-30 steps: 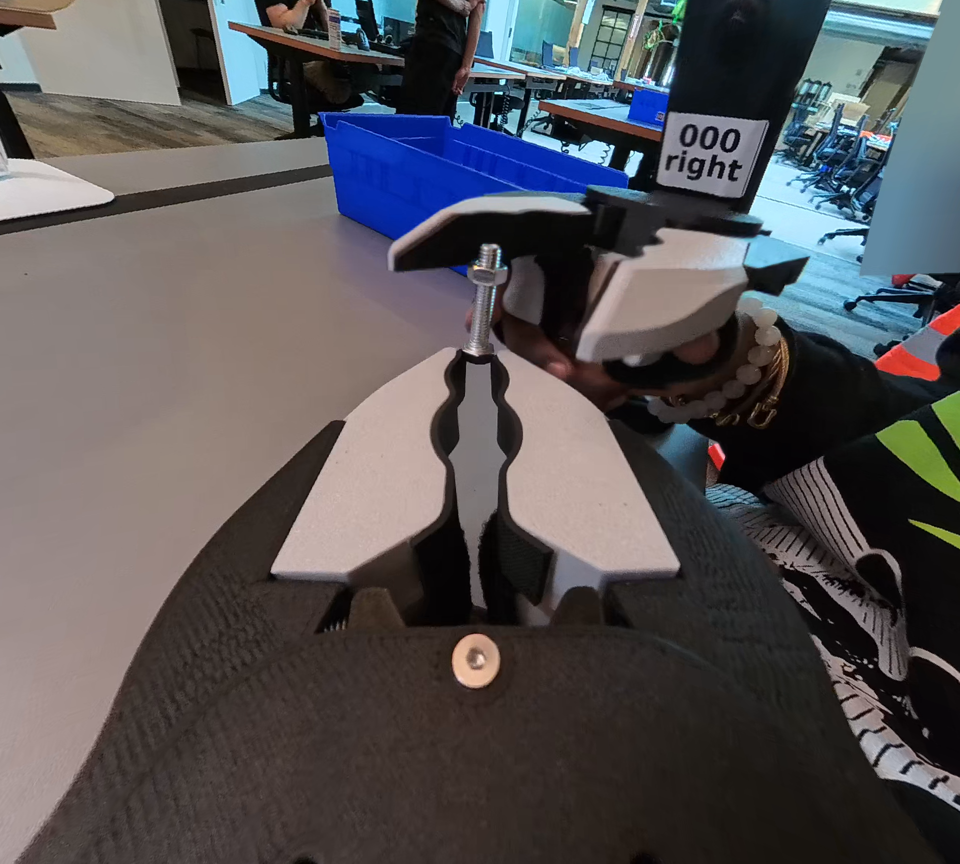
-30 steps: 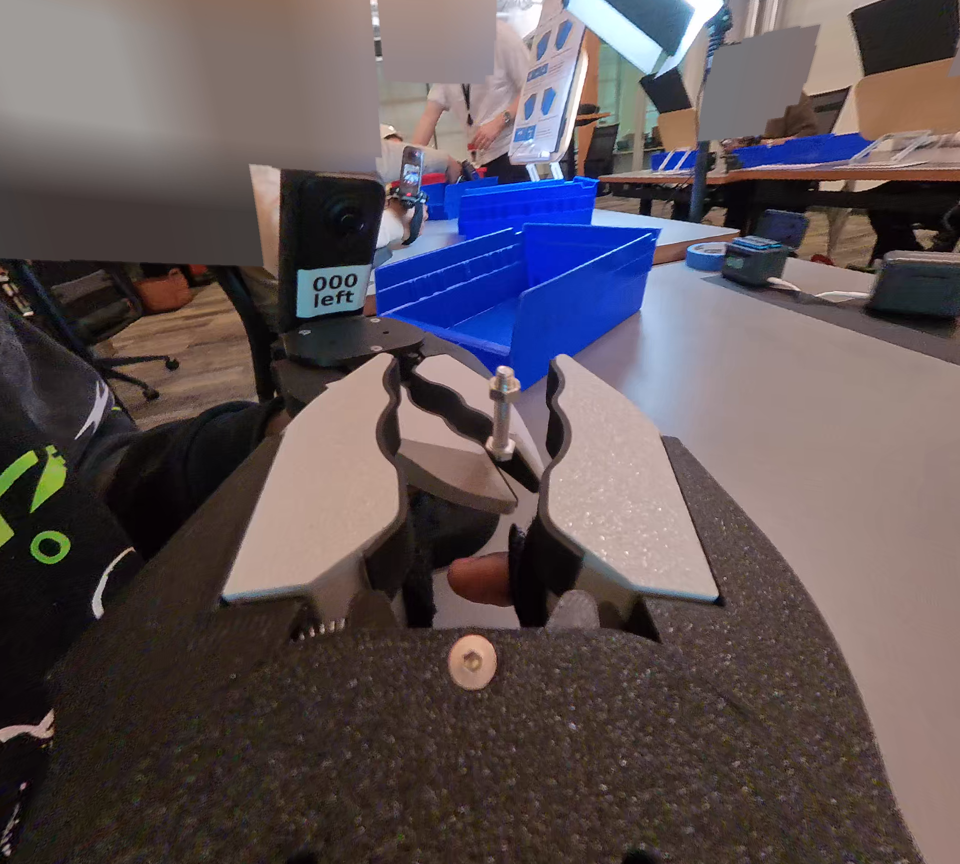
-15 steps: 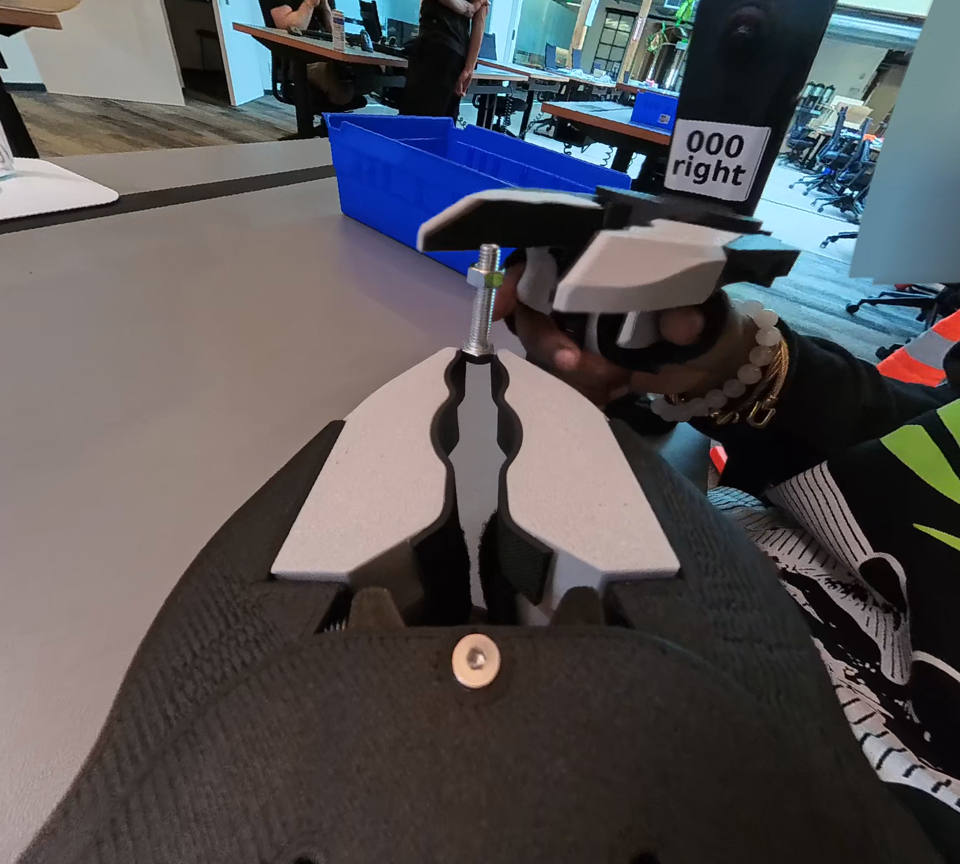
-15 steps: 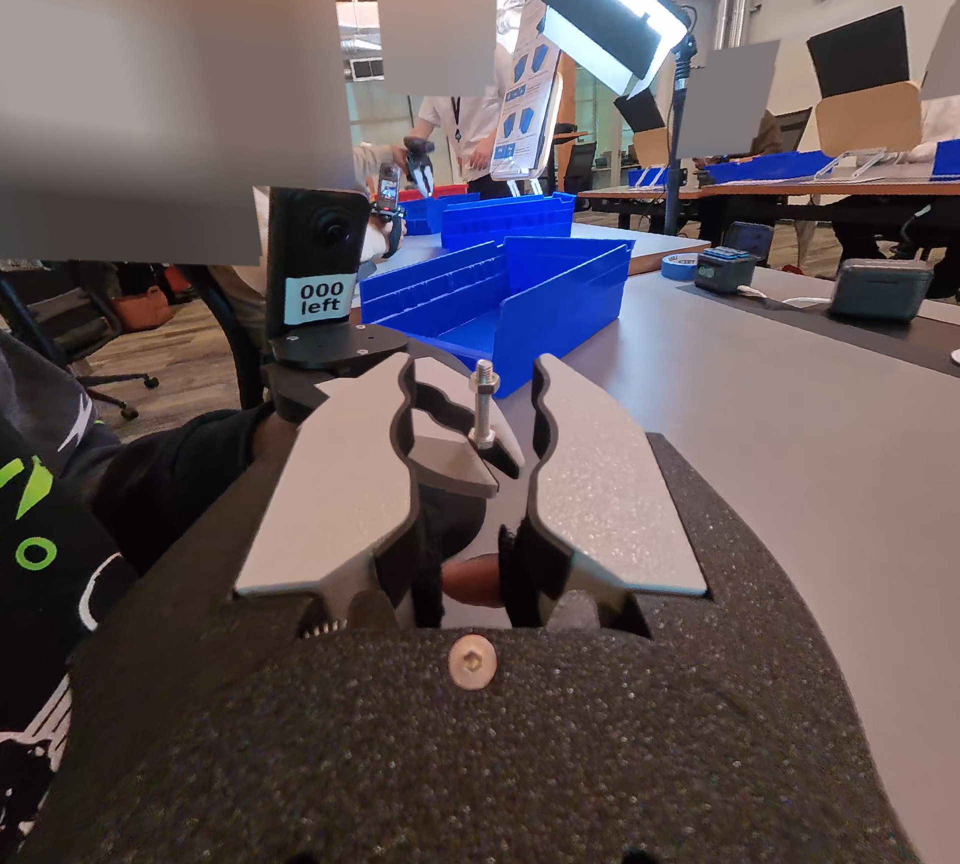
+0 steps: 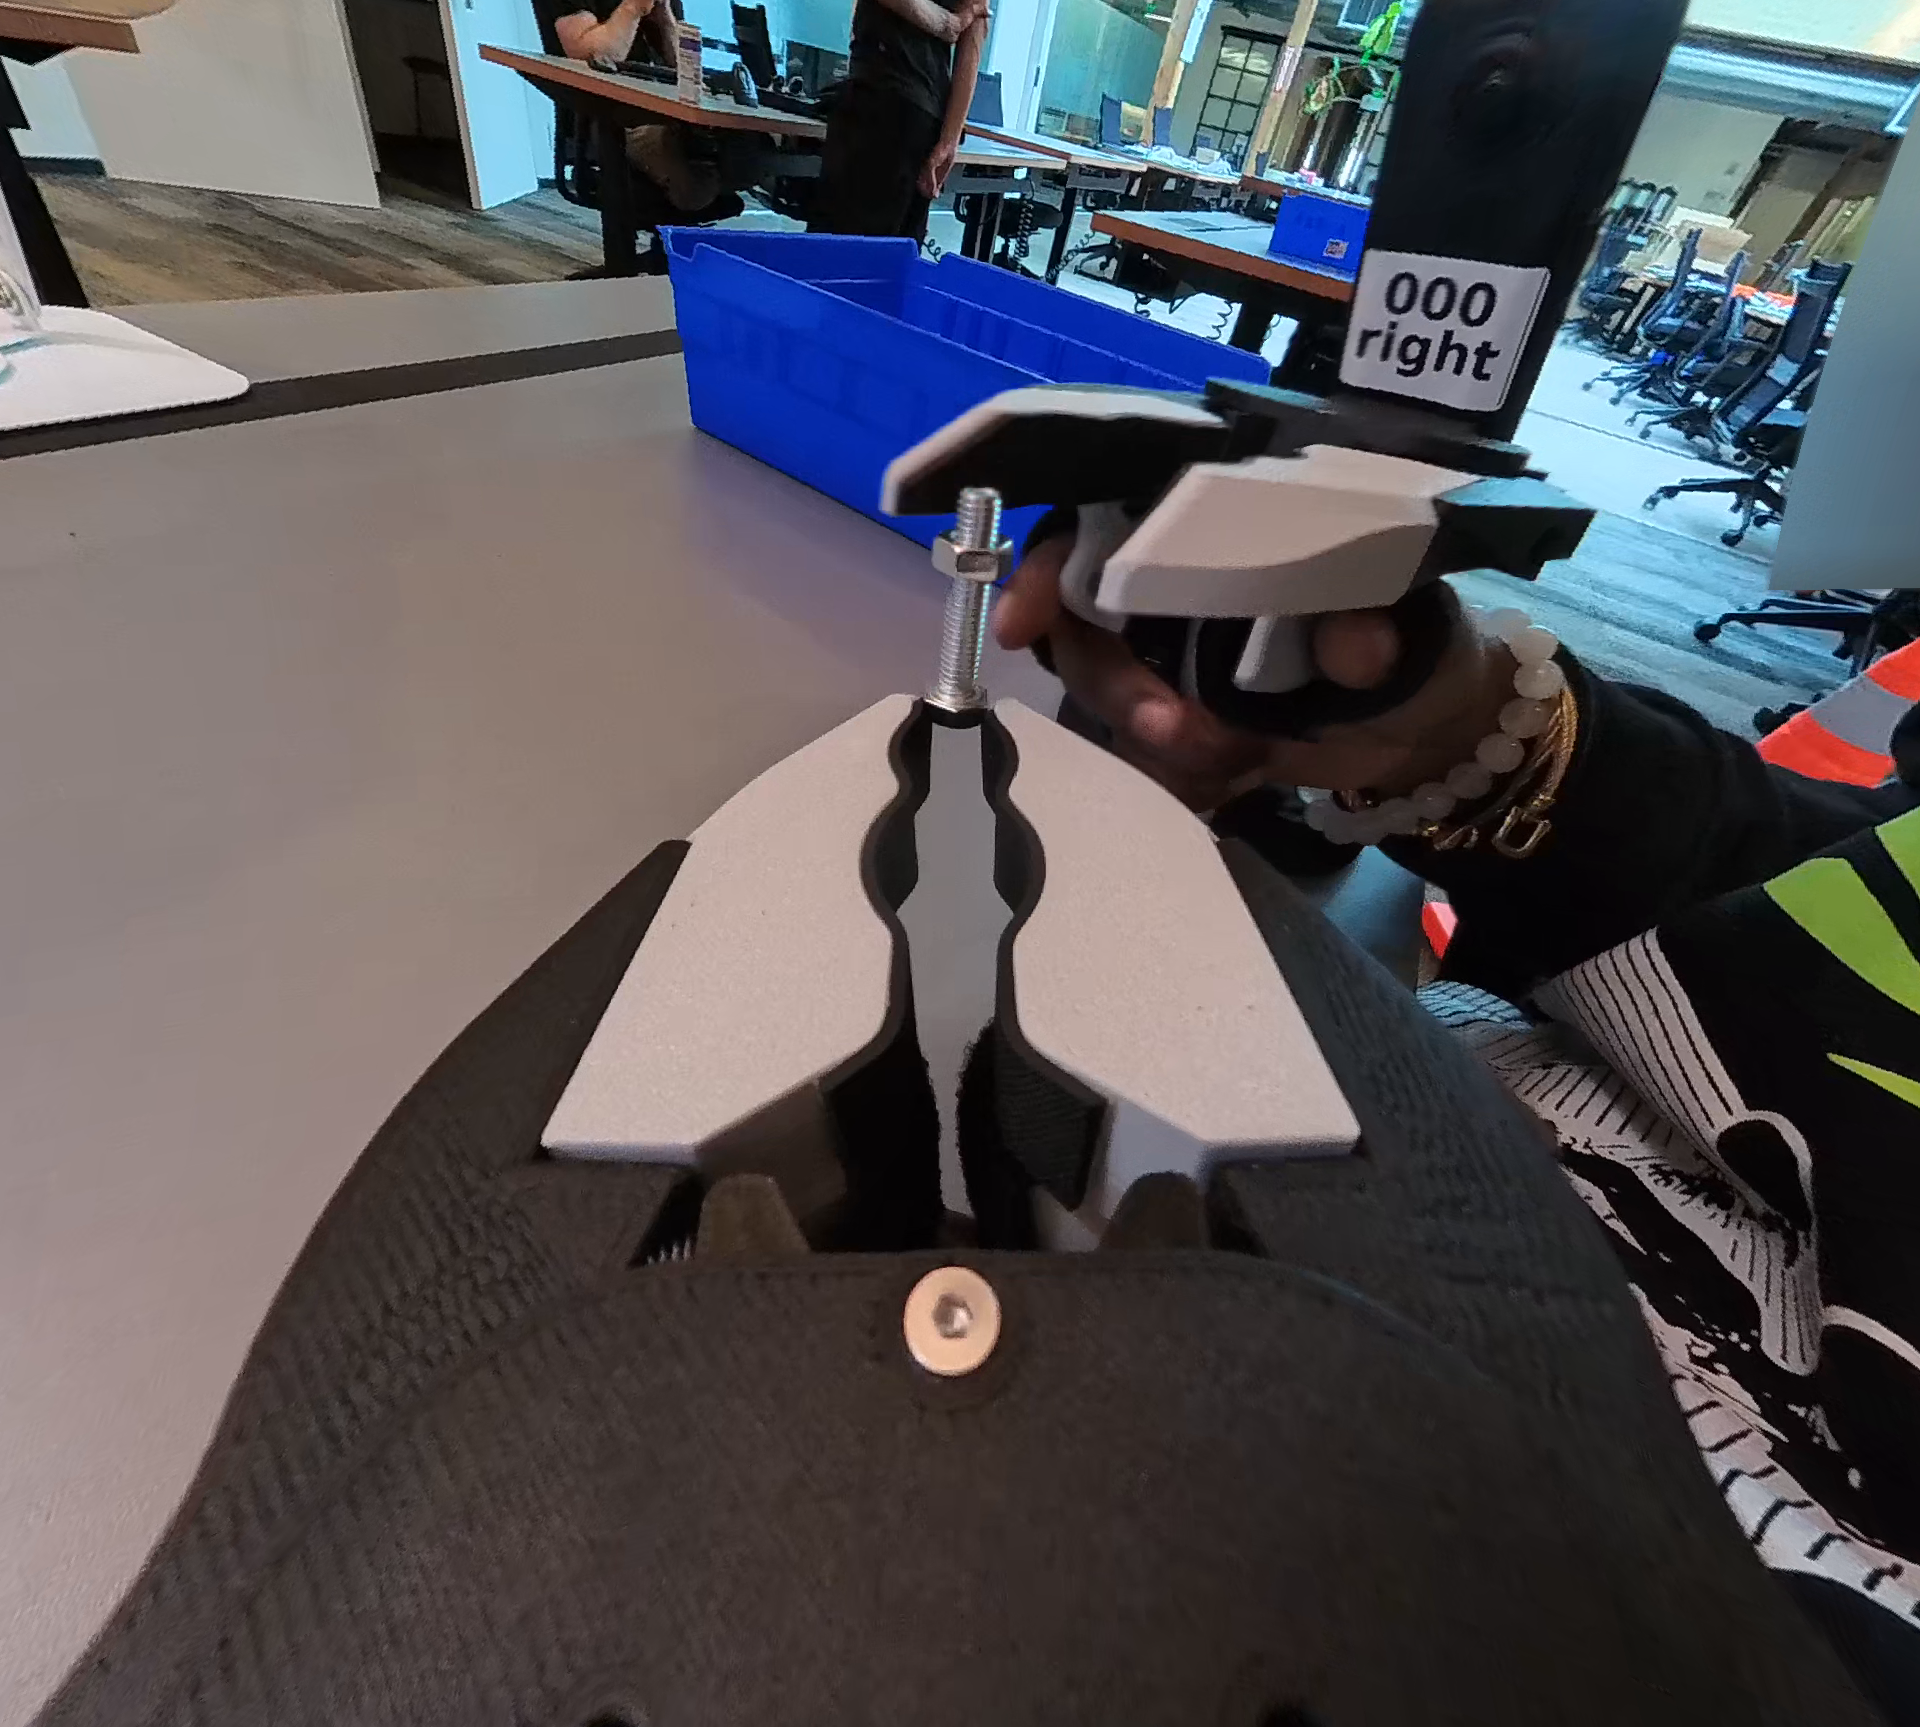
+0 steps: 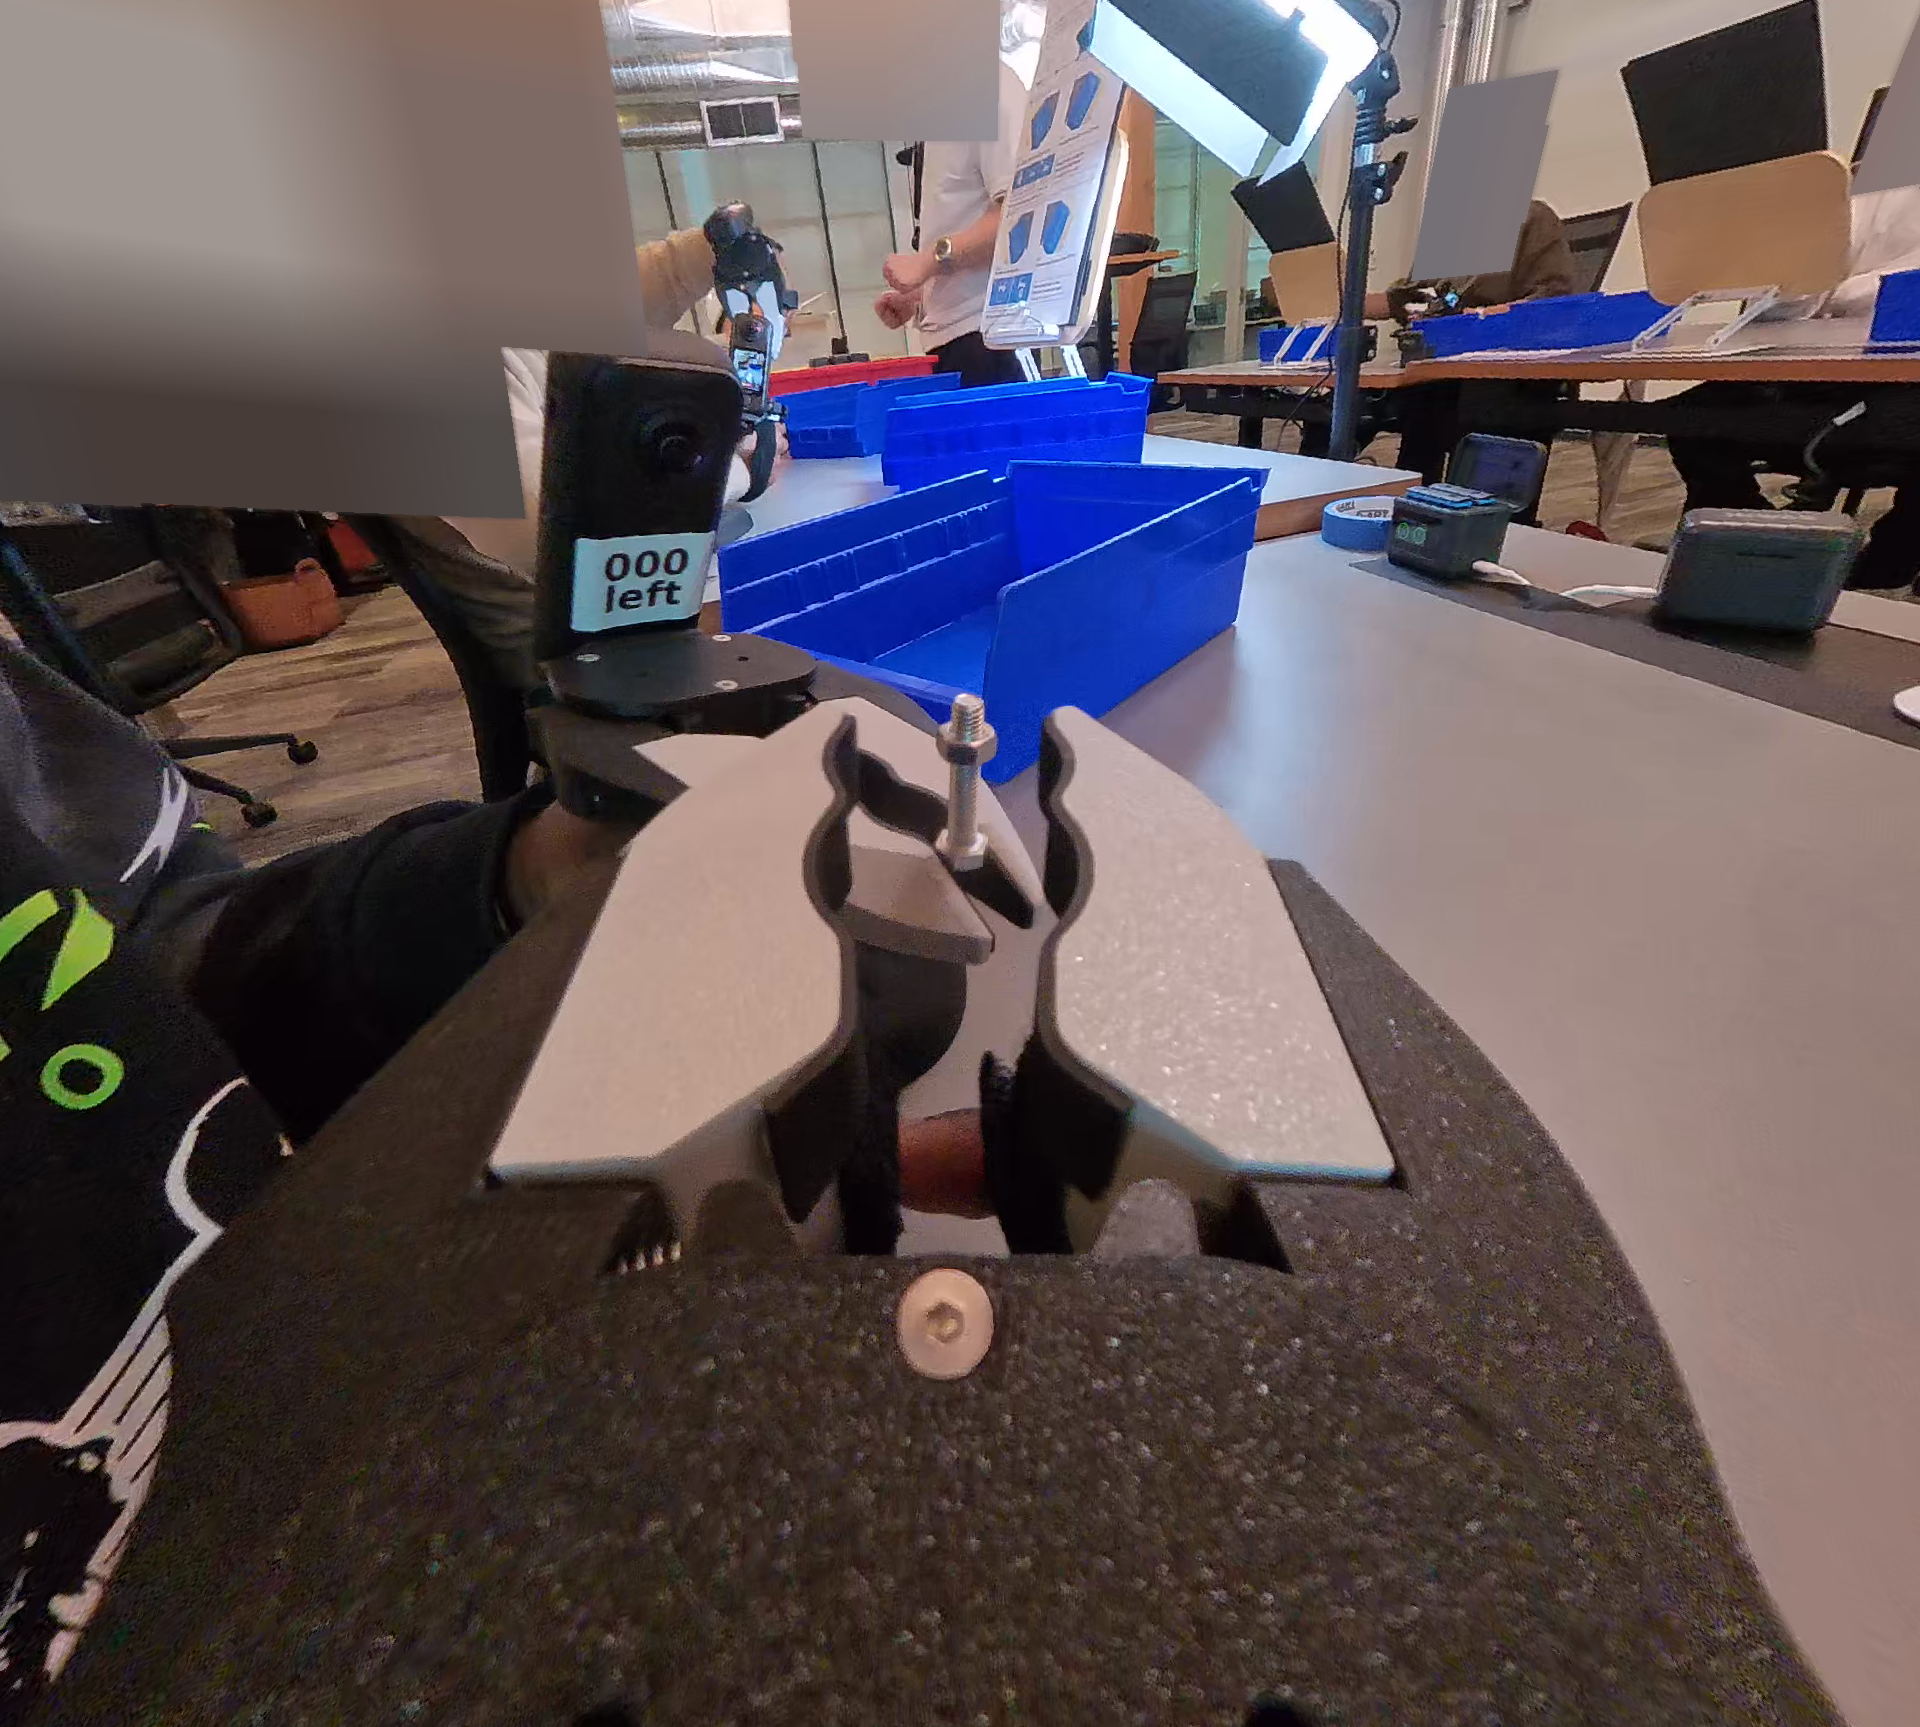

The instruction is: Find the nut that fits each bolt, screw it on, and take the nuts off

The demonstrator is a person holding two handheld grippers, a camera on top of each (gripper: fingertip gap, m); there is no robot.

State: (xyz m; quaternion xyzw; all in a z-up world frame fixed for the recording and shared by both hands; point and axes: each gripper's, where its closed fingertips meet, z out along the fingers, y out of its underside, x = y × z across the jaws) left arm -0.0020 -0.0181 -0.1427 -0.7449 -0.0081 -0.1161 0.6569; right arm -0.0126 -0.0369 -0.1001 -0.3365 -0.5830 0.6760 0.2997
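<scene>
Item: bolt (image 5: 964, 607), long axis upright, head clamped in my left fingers (image 5: 831, 804); nut (image 6: 966, 745) near its top, between my parted right fingers (image 6: 1101, 804), untouched

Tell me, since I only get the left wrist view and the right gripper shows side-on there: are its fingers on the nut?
Observer: No. The right wrist view shows the right gripper open, with the nut between its fingers and a gap on each side.
Operator: Is the nut centred?
Observer: Nearly. It sits slightly closer to the right-hand finger.
Operator: Any spare nuts on the table on that side?
Observer: None that I can see. There is a blue tape roll near the far edge of the table.
</scene>
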